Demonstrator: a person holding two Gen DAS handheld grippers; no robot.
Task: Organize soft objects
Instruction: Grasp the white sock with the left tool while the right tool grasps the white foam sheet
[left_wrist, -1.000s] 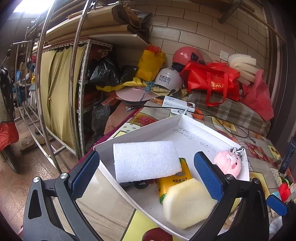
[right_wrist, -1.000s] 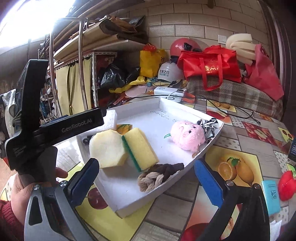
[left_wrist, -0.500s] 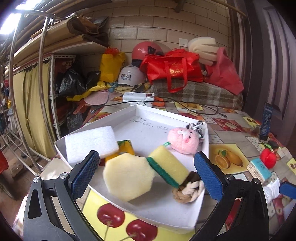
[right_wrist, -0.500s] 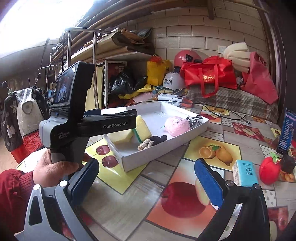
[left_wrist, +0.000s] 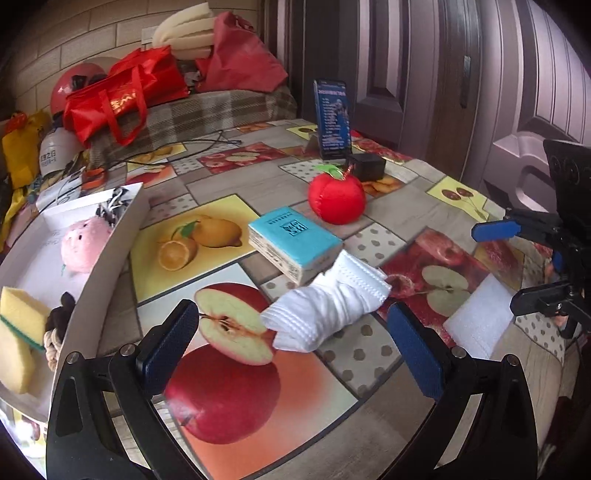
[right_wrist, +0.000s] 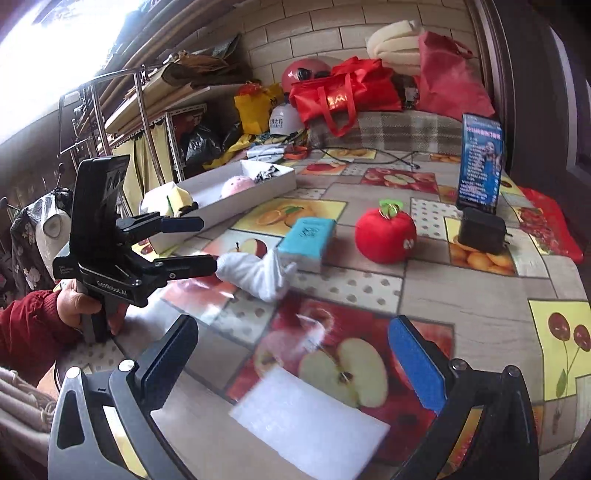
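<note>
A white sock (left_wrist: 325, 312) (right_wrist: 258, 271) lies on the fruit-print tablecloth, against a teal tissue pack (left_wrist: 293, 242) (right_wrist: 308, 236). My left gripper (left_wrist: 291, 350) (right_wrist: 201, 243) is open, its blue pads either side of the sock and just short of it. A red plush apple (left_wrist: 336, 199) (right_wrist: 384, 234) sits beyond. A white foam pad (right_wrist: 308, 424) (left_wrist: 476, 317) lies under my open right gripper (right_wrist: 291, 365) (left_wrist: 517, 266). The white box (left_wrist: 107, 254) (right_wrist: 236, 201) at left holds a pink plush pig (left_wrist: 83, 243), a yellow-green sponge (left_wrist: 22, 312), a pale sponge and a rope knot.
A blue stand-up card (left_wrist: 332, 118) and a black charger (left_wrist: 365, 166) stand at the table's far side. Red bags (left_wrist: 122, 92), helmets and a plaid cushion fill the back. A dark door (left_wrist: 480, 74) is on the right. A hand in a red sleeve (right_wrist: 33, 328) holds the left gripper.
Both views have swung right, away from the white box toward the table's middle. My left gripper now points at the white sock; my right gripper has dropped over the white foam pad.
</note>
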